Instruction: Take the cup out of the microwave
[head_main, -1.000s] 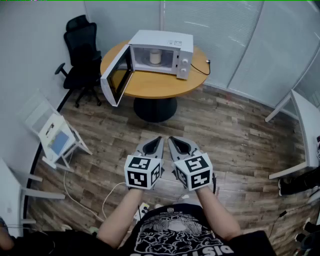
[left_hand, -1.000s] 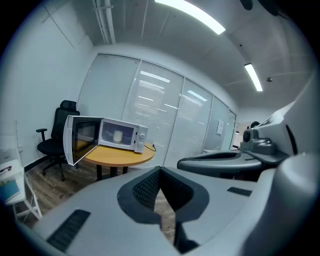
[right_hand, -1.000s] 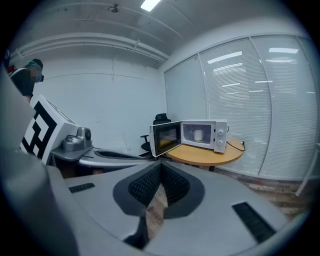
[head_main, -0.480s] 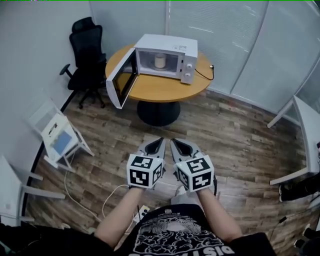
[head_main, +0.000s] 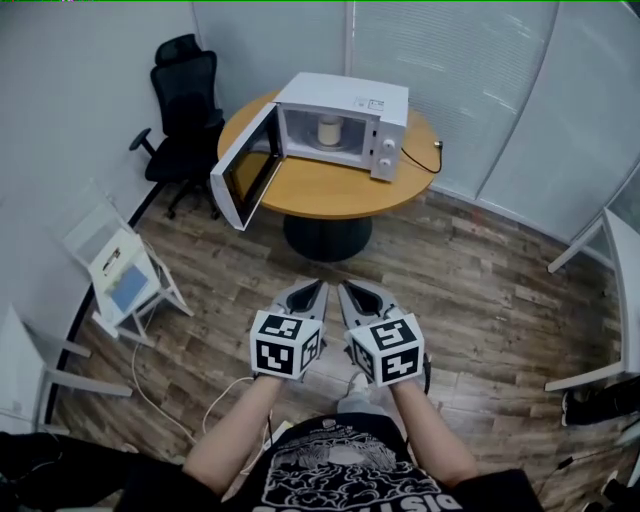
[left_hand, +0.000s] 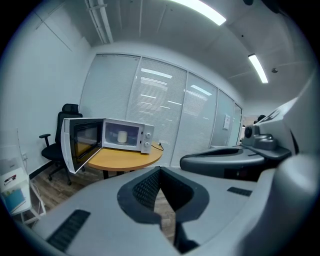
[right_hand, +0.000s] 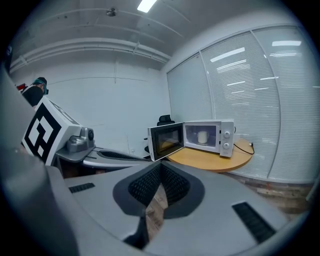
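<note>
Grey jaws of the left gripper (left_hand: 160, 170) meet at their tips with nothing between them, and the right gripper (right_hand: 161, 165) beside it looks pressed together and empty too, both well short of the microwave (head_main: 345, 98) ahead. The white cup (head_main: 329, 130) stands upright inside the cavity, straight beyond the jaws, with the door (head_main: 245, 172) swung wide to their left over the round wooden tabletop (head_main: 335, 190). Best, I judge, to close in first, part one pair before the opening, and enter level — clear of the door edge.
</note>
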